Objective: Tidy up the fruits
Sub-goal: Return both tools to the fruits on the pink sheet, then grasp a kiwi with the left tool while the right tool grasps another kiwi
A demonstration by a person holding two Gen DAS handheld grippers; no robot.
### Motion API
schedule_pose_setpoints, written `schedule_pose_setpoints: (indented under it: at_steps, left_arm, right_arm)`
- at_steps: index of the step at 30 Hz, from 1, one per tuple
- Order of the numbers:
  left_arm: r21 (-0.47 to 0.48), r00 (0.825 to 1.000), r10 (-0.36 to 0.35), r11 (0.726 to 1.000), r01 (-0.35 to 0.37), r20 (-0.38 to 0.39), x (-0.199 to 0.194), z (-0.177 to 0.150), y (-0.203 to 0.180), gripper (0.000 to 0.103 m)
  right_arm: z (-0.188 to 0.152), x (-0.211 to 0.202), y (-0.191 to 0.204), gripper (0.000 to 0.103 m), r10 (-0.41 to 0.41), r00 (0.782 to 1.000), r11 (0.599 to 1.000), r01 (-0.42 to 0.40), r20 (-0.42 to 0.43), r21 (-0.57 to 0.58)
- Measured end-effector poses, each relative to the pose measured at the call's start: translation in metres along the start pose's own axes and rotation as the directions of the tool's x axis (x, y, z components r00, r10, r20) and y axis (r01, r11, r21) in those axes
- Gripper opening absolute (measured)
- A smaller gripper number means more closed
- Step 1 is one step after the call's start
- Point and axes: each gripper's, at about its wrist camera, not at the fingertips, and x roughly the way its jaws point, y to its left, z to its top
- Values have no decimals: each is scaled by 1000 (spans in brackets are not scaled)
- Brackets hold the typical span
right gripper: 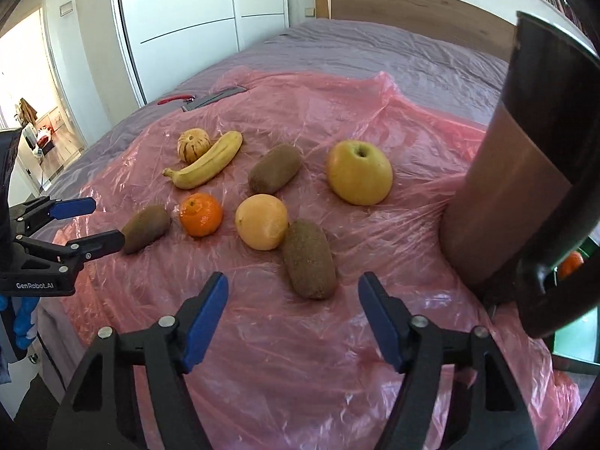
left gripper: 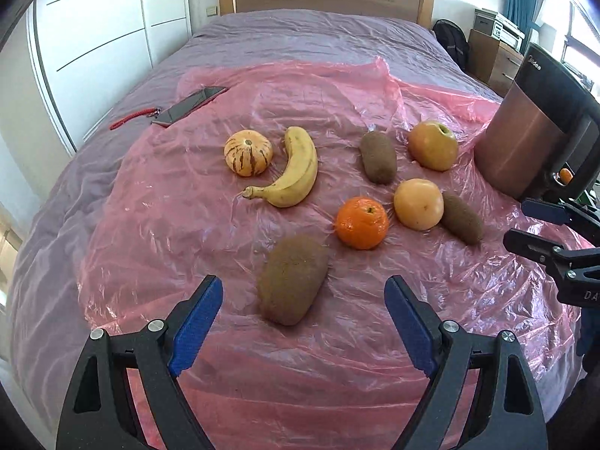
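Overhead, both grippers hang with jaws wide apart and empty above fruit spread on a pink plastic sheet (left gripper: pixel 187 225) over the bed (left gripper: pixel 300 37).
Nearest the left gripper (left gripper: pixel 303 296) lies a kiwi (left gripper: pixel 291 279); nearest the right gripper (right gripper: pixel 292 296) lies another kiwi (right gripper: pixel 309 258), touching a yellow orange (right gripper: pixel 261 222). Farther back — a tangerine (left gripper: pixel 362 222), a third kiwi (left gripper: pixel 378 156), an apple (left gripper: pixel 433 145), a banana (left gripper: pixel 292 172) and a striped melon (left gripper: pixel 248 153). A copper-coloured appliance (left gripper: pixel 525 131) stands at the sheet's right edge.
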Motion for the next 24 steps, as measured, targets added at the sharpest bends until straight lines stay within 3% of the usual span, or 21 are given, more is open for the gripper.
schedule_pose_setpoints:
  at_steps: [4, 8, 12, 19, 24]
  left_arm:
    - [2, 999, -15, 1000, 16, -32, 19, 2, 4, 83]
    - [3, 998, -25, 1000, 25, -58, 35, 3, 6, 72]
    - [3, 996, -28, 1000, 28, -85, 47, 1, 7, 62]
    - [-9, 992, -60, 998, 59, -114, 58, -2, 10, 50]
    - [9, 991, -54, 998, 55, -124, 62, -1, 8, 41]
  right_arm:
    - [8, 31, -3, 96, 9, 999, 1000, -9, -38, -2]
    - [14, 51, -5, 92, 9, 998, 1000, -9, -63, -1]
    - [15, 66, -8, 82, 13, 996, 1000, -13, -89, -2]
    - [12, 81, -14, 66, 29, 992, 1000, -27, -119, 15]
    - [11, 87, -14, 61, 31, 991, 1000, -30, -127, 11]
